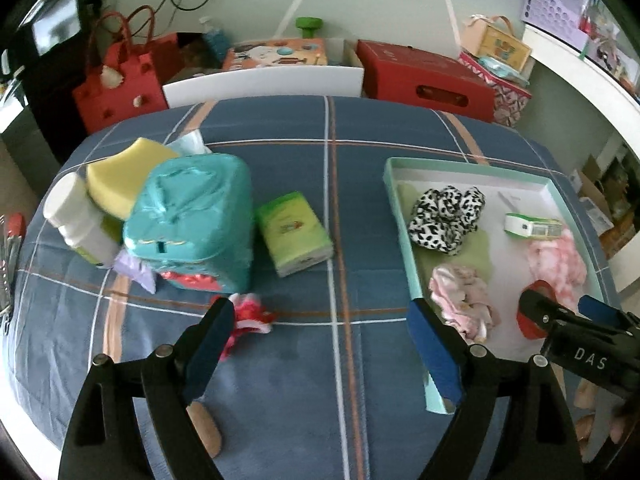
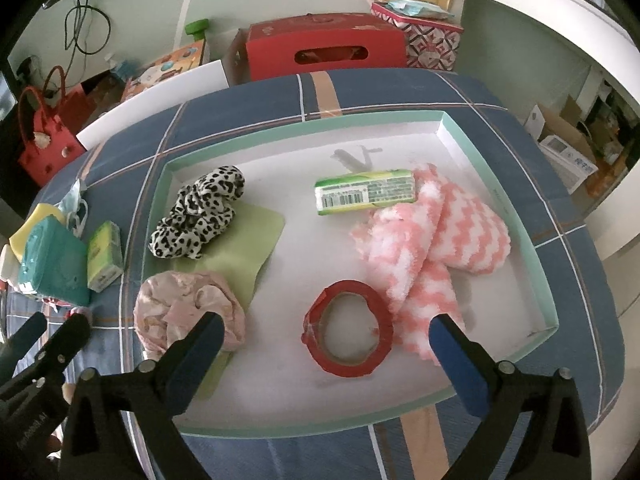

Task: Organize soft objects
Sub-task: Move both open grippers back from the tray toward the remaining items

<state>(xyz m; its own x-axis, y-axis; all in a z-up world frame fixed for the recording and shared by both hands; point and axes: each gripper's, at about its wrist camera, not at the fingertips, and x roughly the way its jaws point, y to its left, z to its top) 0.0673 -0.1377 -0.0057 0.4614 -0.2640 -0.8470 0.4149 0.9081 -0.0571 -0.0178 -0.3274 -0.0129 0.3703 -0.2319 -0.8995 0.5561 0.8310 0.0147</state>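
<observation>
The mint-rimmed tray (image 2: pixel 304 126) holds a leopard scrunchie (image 2: pixel 200 216), a pale pink scrunchie (image 2: pixel 184 312), pink-and-white fuzzy socks (image 2: pixel 432 240), a green cloth (image 2: pixel 248 248), a green tissue pack (image 2: pixel 364 192) and a red tape roll (image 2: pixel 344 368). My right gripper (image 2: pixel 328 326) hangs open over the tape roll, pads clear of it. My left gripper (image 1: pixel 320 316) is open above the bare bedspread left of the tray (image 1: pixel 472 168). A red-and-pink scrunchie (image 1: pixel 248 314) lies by its left finger. Nothing is held.
On the left of the plaid bedspread stand a teal pouch (image 1: pixel 192 220), a yellow sponge (image 1: pixel 120 176), a white bottle (image 1: pixel 76 216) and a second green tissue pack (image 1: pixel 294 234). Red boxes and bags line the far edge of the bed.
</observation>
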